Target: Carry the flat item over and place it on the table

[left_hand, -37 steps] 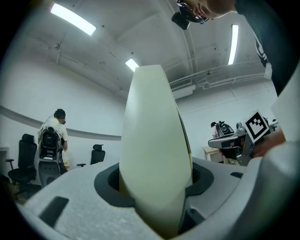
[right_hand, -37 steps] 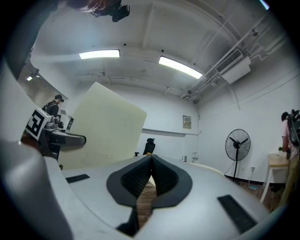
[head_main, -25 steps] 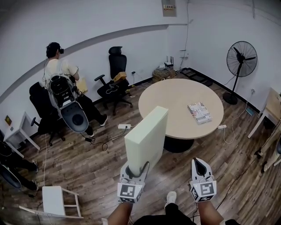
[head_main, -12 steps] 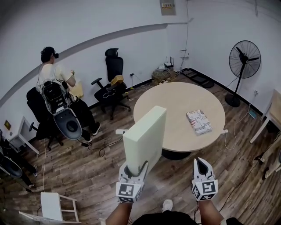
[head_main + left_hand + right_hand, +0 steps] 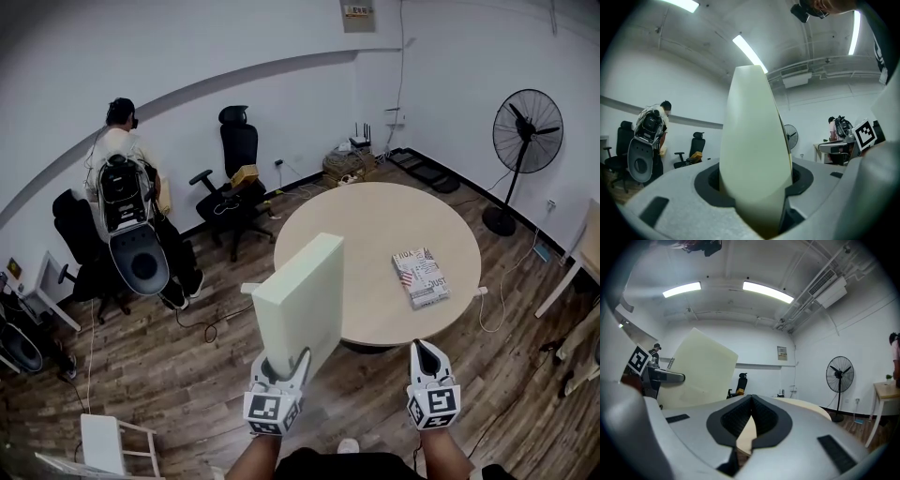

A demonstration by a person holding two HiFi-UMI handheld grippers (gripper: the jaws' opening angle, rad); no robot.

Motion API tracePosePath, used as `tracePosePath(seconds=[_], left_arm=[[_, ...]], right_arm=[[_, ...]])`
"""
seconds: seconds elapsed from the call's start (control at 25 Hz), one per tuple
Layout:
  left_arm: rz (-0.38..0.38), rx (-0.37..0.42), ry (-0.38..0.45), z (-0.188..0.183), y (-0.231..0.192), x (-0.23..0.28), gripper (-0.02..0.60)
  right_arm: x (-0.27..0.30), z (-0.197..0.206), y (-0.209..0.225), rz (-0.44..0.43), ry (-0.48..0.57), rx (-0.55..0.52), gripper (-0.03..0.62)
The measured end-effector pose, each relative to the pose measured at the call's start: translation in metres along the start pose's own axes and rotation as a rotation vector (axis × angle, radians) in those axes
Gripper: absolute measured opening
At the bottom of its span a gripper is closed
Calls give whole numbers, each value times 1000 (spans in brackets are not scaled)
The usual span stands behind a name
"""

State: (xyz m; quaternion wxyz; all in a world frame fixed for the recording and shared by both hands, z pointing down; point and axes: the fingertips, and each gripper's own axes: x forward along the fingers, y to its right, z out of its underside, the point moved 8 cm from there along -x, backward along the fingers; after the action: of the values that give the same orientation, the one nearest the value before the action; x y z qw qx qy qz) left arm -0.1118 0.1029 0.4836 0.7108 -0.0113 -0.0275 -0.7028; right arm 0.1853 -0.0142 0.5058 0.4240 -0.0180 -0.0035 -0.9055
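A thick pale foam slab [image 5: 298,300] stands on edge, and my left gripper [image 5: 284,361] is shut on its lower end. In the left gripper view the slab [image 5: 754,154] fills the middle, wedged between the jaws. Its far top corner overlaps the near left rim of the round beige table [image 5: 366,234]. To the right, my right gripper [image 5: 425,349] is shut and holds nothing, just short of the table's near rim. In the right gripper view the slab [image 5: 696,371] shows at the left, with the table top [image 5: 806,406] beyond the closed jaws.
A book [image 5: 419,277] lies on the right part of the table. A standing fan [image 5: 527,122] is at the far right. A black office chair [image 5: 234,159] and a person with a backpack [image 5: 127,206] are by the back wall. A white stool [image 5: 103,441] lies at the lower left.
Both grippers and the slab have moved forward toward the table, which now sits closer and lower in the head view. The jaws look unchanged.
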Motion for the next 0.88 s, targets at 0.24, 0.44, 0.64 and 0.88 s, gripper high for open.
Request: tracePosePath(seconds=[0.24,0.44,0.64,0.88], left_arm=[[-5,-13,-5,4,-4,27,247],[-18,-68,-17,11,-23,54,247],[-4,-98,-36,13,-53,94,247],[45,-117,-54,13,-92,166,247]], right_arm=[[29,-1,14,-11,8,9,-3],[57,-2,14,-42,4,35,-3],[104,-5,16,-48,10,79,-3],[174,-7,29,6,-22,30,-3]])
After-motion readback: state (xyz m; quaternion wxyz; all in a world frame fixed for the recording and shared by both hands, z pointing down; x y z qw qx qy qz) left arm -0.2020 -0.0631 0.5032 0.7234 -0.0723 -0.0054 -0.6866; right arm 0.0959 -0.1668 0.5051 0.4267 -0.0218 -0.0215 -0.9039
